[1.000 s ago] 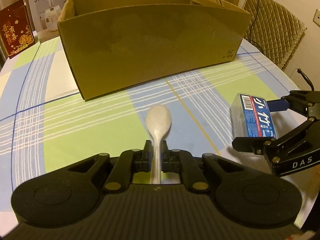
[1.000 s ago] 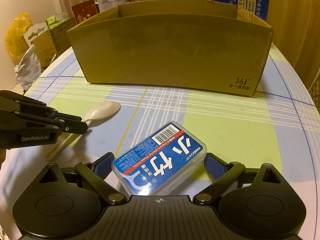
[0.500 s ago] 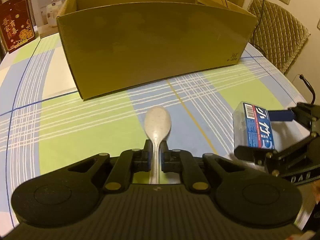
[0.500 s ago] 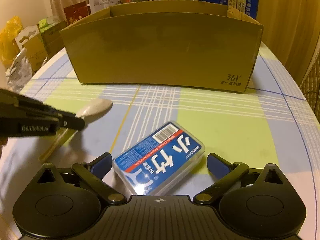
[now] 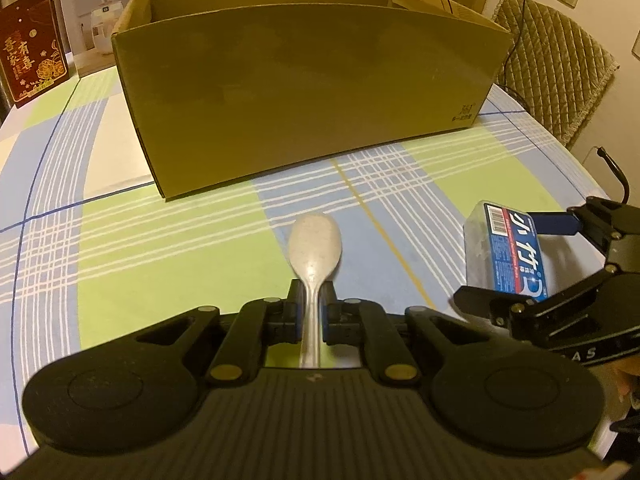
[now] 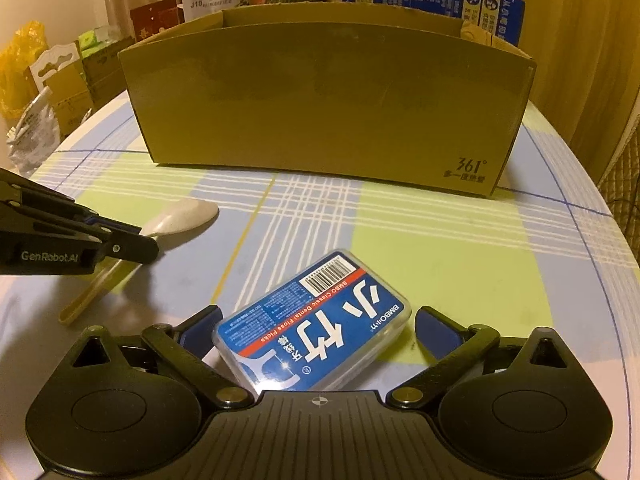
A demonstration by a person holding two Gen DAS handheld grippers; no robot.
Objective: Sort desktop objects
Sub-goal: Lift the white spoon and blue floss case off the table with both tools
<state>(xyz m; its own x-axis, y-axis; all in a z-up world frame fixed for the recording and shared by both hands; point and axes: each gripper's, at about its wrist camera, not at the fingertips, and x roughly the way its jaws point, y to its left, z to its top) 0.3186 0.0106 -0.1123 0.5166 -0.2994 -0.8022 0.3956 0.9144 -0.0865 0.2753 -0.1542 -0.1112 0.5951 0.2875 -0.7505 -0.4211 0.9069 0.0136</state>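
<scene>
Change since earlier frame: right gripper [image 6: 316,334] jaws stand a little wider than a second ago; both views sit slightly closer and lower to the table [image 5: 168,240]. Left gripper [image 5: 311,312] unchanged, clamped as before.

Item 1, spoon [image 5: 315,244]: pale, handle pinched between the left fingers [image 5: 294,300], which are nearly closed on it. Bowl projects ahead of the fingertips, pointing toward the box [image 5: 304,92]. In the right view the spoon's handle end looks to rest on the table behind the fingers.

Item 2, floss case [image 6: 316,328]: clear plastic, blue label, lying flat on the table between the right fingers [image 6: 436,330]. Fingers spread wide. Right pad is clear of the case with a visible gap; left pad is just beside its near corner, contact uncertain. Not gripped.

Item 3, box: open-topped cardboard, well ahead of both sets of fingertips, across the checked cloth. Contents hidden by its near wall.

Judgement: spoon is secured and ready to be carried to the box. The wider right jaws suggest the case is being lined up for a grasp, not yet taken; the case lies skewed to the fingers, so closing may turn it.
</scene>
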